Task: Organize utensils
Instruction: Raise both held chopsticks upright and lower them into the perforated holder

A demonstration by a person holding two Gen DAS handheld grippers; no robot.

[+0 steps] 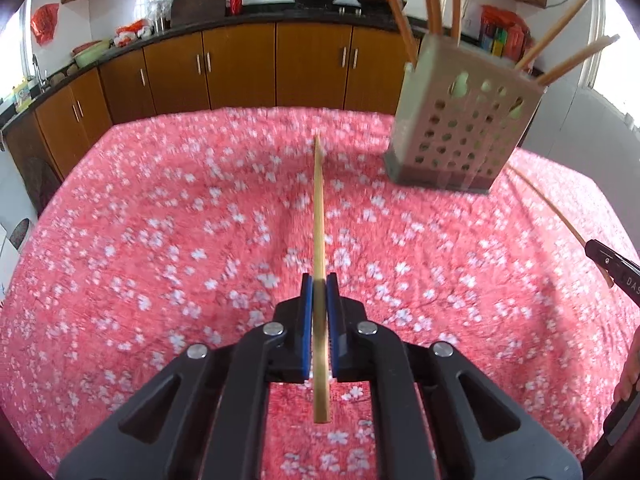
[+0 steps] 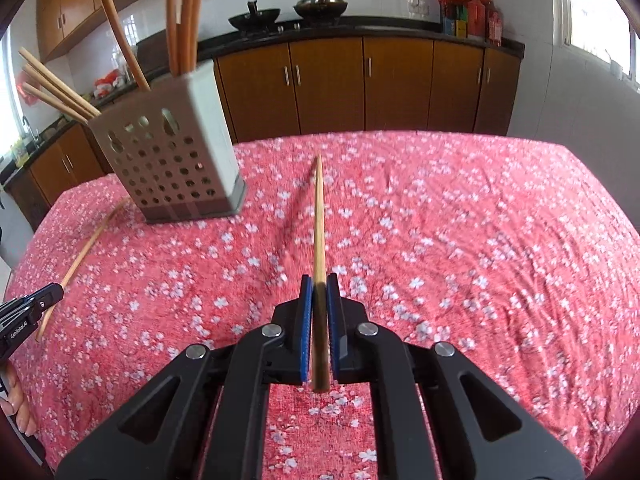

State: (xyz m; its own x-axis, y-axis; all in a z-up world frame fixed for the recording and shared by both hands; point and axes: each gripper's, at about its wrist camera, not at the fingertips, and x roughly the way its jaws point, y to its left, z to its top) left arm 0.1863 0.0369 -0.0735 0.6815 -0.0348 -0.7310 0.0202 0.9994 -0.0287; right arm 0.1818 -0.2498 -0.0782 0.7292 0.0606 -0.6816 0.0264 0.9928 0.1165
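My left gripper (image 1: 319,284) is shut on a bamboo chopstick (image 1: 319,208) that points forward above the pink floral tablecloth (image 1: 160,220). A grey perforated utensil holder (image 1: 460,132) stands to the upper right, with several wooden sticks leaning out of it. In the right wrist view my right gripper (image 2: 319,284) is shut on a second chopstick (image 2: 319,216), and the holder (image 2: 172,160) stands to the upper left. Each gripper shows at the other view's edge: the right gripper (image 1: 612,268) with its chopstick (image 1: 552,208), the left gripper (image 2: 32,308) with its chopstick (image 2: 88,248).
Wooden cabinets (image 1: 240,68) under a dark counter run behind the table, with woks (image 2: 256,16) on the stove. Red packages (image 2: 468,12) stand on the counter at the right. A person's hand (image 1: 630,376) shows at the frame edge.
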